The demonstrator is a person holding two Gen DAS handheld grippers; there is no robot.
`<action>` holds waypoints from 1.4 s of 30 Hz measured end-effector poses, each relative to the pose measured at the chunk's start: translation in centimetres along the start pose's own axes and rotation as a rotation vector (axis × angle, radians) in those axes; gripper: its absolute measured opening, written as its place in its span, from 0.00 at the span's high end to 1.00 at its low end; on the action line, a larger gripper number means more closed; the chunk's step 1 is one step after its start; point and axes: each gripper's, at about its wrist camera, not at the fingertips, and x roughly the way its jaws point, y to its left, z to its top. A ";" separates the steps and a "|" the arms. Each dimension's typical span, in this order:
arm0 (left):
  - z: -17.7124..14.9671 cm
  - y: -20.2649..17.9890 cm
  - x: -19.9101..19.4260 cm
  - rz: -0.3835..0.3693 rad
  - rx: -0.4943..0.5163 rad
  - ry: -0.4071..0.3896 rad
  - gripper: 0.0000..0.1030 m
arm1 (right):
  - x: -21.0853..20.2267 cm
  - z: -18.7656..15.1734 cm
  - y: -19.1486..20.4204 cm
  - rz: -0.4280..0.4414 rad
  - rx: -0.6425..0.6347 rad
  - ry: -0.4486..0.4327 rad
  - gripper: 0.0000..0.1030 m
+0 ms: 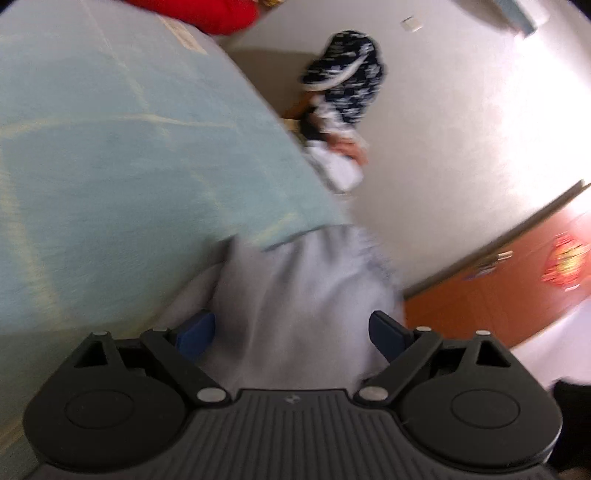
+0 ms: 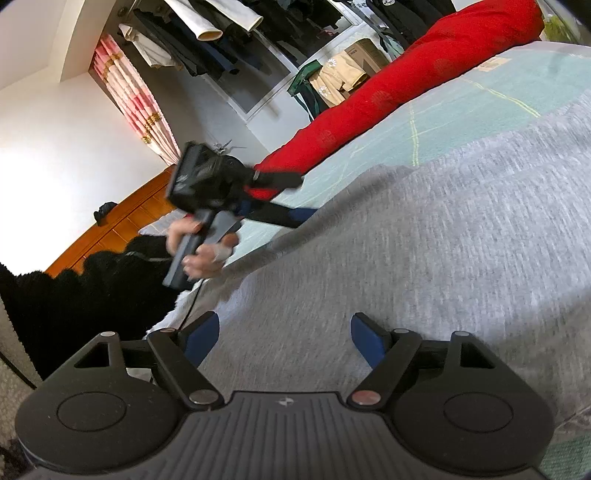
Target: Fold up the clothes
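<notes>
A light grey knit garment (image 2: 424,240) lies spread over the pale green bedsheet (image 2: 461,107). My right gripper (image 2: 284,334) hangs open just over its near part, blue pads (image 2: 201,339) wide apart. My left gripper (image 2: 303,199) is held by a hand (image 2: 207,254) at the garment's far left edge, its fingers spread. In the blurred left wrist view the left gripper (image 1: 291,332) is open, with a bunch of the grey garment (image 1: 303,291) lying between its pads (image 1: 195,332) at the edge of the bedsheet (image 1: 110,147).
A red quilt (image 2: 388,92) runs along the bed's far side. Behind it hang clothes on a rack (image 2: 240,33). A wooden panel (image 2: 122,221) and white wall stand to the left. A black fluffy sleeve (image 2: 92,291) is near my right gripper.
</notes>
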 end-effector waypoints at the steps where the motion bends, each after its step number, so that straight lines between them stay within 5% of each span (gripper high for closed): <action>1: 0.4 0.4 0.7 -0.029 -0.011 0.003 0.10 | 0.0 0.0 0.0 0.001 0.000 0.000 0.20; 13: 3.7 0.8 0.8 0.011 -0.081 -0.204 0.09 | 0.0 -0.1 -0.1 0.009 -0.005 -0.001 0.20; 17: 2.8 -2.7 -0.7 -0.035 0.024 -0.201 0.09 | 0.0 -0.4 -0.1 0.009 -0.007 -0.004 0.20; 20: 1.1 -4.2 -0.1 -0.054 0.052 -0.122 0.09 | -0.1 -0.5 0.0 0.006 -0.008 -0.006 0.20; 23: -0.4 -3.4 1.7 0.151 0.074 -0.048 0.10 | -0.1 -0.5 0.0 0.002 -0.009 -0.007 0.19; 24: -0.6 -2.6 2.2 0.219 0.058 -0.045 0.18 | -0.1 -0.5 0.1 0.000 -0.008 -0.008 0.19; 27: 0.1 -1.0 1.3 0.237 -0.024 -0.144 0.25 | -0.1 -0.4 0.4 -0.008 -0.009 -0.009 0.19; 29: 1.0 -2.0 0.2 0.329 0.007 -0.226 0.25 | -0.1 -0.4 0.5 -0.013 -0.013 -0.007 0.19; 31: 1.4 -2.7 -0.7 0.319 0.010 -0.253 0.25 | -0.1 -0.5 0.5 -0.013 -0.013 -0.006 0.19; 36: -1.0 -5.7 -1.7 0.350 0.093 -0.220 0.23 | 0.0 -0.1 0.9 -0.023 -0.004 0.004 0.20; 42: -7.5 -9.2 -3.9 0.574 0.170 -0.187 0.21 | -1.4 4.9 3.3 -0.075 -0.159 0.014 0.27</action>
